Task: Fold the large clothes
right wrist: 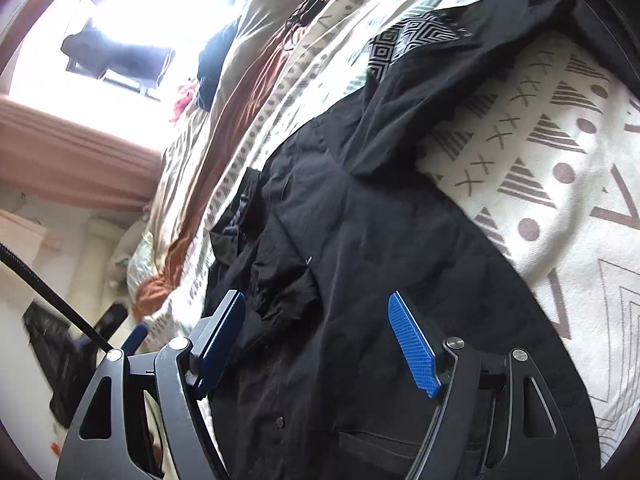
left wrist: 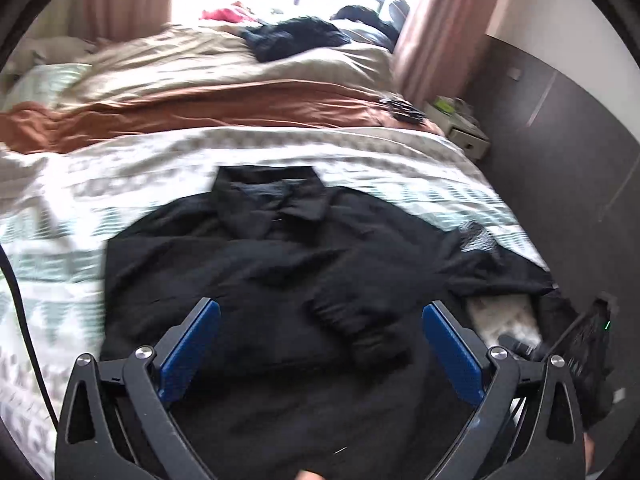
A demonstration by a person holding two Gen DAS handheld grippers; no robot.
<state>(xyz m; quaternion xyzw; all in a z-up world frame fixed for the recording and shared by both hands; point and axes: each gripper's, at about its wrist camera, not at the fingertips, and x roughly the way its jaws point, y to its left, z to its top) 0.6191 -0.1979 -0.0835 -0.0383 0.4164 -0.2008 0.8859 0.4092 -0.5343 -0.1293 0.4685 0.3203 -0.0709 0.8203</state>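
A large black collared shirt (left wrist: 280, 248) lies spread on the bed, collar (left wrist: 276, 200) towards the far side. One sleeve (left wrist: 352, 320) is folded across its front. My left gripper (left wrist: 320, 306) hovers over the shirt's lower half, blue pads wide apart, nothing pinched between them. In the right wrist view the same shirt (right wrist: 360, 240) runs diagonally, with a black-and-white patterned patch (right wrist: 408, 40) at its far end. My right gripper (right wrist: 316, 296) stands open above the crumpled sleeve and button placket, its pads clear of the cloth.
The bed has a patterned duvet (left wrist: 60, 264), an orange blanket (left wrist: 200, 108) and a beige one (left wrist: 224, 60). A dark clothes pile (left wrist: 296, 38) lies near the window. At the right stand a bedside table (left wrist: 466, 132) and a dark wall panel (left wrist: 568, 168). A black cable (left wrist: 20, 312) hangs at the left.
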